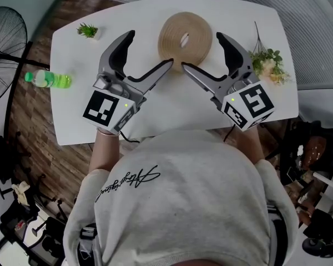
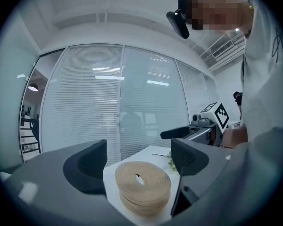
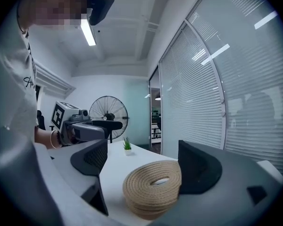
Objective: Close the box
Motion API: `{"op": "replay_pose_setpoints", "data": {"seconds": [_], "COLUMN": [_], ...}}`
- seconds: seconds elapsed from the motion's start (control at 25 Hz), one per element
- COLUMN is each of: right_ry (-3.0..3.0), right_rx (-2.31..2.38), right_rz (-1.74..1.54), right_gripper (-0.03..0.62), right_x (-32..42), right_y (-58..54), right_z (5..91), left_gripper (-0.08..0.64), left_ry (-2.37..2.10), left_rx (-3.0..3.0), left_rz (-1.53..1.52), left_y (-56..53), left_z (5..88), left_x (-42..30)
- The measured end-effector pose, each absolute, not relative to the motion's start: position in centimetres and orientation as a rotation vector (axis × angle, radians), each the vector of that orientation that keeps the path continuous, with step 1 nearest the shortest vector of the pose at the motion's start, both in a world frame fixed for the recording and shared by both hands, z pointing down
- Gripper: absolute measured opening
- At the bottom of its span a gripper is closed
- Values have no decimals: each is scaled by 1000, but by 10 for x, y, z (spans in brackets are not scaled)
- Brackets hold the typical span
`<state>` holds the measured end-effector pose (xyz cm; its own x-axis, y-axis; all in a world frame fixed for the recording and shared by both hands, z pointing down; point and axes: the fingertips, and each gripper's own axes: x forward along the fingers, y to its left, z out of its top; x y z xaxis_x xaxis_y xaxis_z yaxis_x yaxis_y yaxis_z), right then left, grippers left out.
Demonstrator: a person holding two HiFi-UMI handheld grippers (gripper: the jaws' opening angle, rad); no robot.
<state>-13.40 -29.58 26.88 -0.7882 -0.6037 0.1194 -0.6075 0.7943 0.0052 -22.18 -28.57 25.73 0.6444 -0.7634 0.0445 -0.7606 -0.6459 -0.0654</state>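
Note:
A round tan box (image 1: 185, 36) of coiled rope sits at the far middle of the white table (image 1: 172, 112), with a pale oval at the centre of its top. My left gripper (image 1: 150, 50) hovers just left of it, jaws spread wide and empty. My right gripper (image 1: 202, 51) mirrors it on the right, also open and empty. In the left gripper view the box (image 2: 142, 186) lies ahead between the jaws of the left gripper (image 2: 139, 166), untouched. In the right gripper view the box (image 3: 153, 187) is close to the far jaw of the right gripper (image 3: 144, 161).
A green bottle (image 1: 47, 80) lies at the table's left edge. A small potted plant (image 1: 88, 31) stands at the back left, a flower sprig (image 1: 269, 62) at the right. A floor fan (image 1: 3, 54) stands left of the table.

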Motion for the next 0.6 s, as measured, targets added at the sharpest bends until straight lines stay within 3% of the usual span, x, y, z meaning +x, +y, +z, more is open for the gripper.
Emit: {"op": "replay_pose_setpoints", "data": {"seconds": [0.12, 0.6], "right_ry": [-2877, -2944], "right_rx": [965, 954], "right_rz": [46, 74], "right_gripper": [452, 273], "right_x": [-136, -140], "right_y": [-295, -291], "right_z": [267, 260], "left_gripper": [379, 247], "left_ry": [1303, 1302], "left_rx": [-2813, -2784], "left_rz": [-55, -50], "left_y": [-284, -280], "left_z": [251, 245], "left_x": [-222, -222]}}
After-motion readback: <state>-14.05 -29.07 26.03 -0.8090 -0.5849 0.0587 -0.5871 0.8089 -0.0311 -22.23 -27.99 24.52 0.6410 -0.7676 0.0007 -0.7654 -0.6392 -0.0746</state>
